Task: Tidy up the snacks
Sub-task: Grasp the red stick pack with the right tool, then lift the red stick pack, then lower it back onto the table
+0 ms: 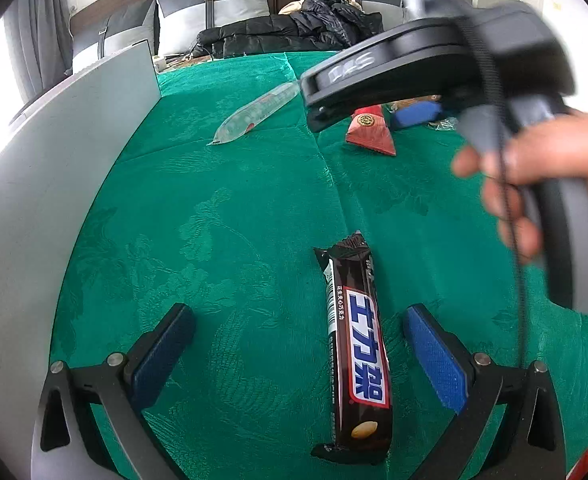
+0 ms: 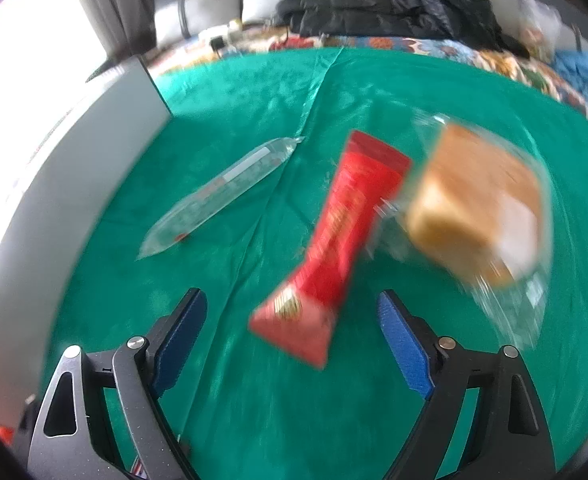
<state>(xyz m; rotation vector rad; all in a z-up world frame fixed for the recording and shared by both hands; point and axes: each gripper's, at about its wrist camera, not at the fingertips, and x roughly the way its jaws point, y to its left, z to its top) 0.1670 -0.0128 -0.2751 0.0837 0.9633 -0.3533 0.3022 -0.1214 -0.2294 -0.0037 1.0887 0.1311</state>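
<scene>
Both hand-held grippers gape empty over the green cloth: the left gripper [image 1: 300,354] straddles a light, stiff brown chocolate bar [image 1: 357,346]; the right gripper [image 2: 291,340] frames a slippery red foil snack packet [image 2: 334,240], best pinched mid-body.

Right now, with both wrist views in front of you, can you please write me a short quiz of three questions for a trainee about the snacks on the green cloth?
1. True or false: the chocolate bar lies between the open jaws of the left gripper, untouched by the pads.
2. Which snack lies nearest in front of the right gripper? A) the clear tube pack B) the red packet C) the wrapped bread
3. Fill in: all the snacks lie on a ____ cloth.

Key: 1 true; 2 B; 3 green.
</scene>
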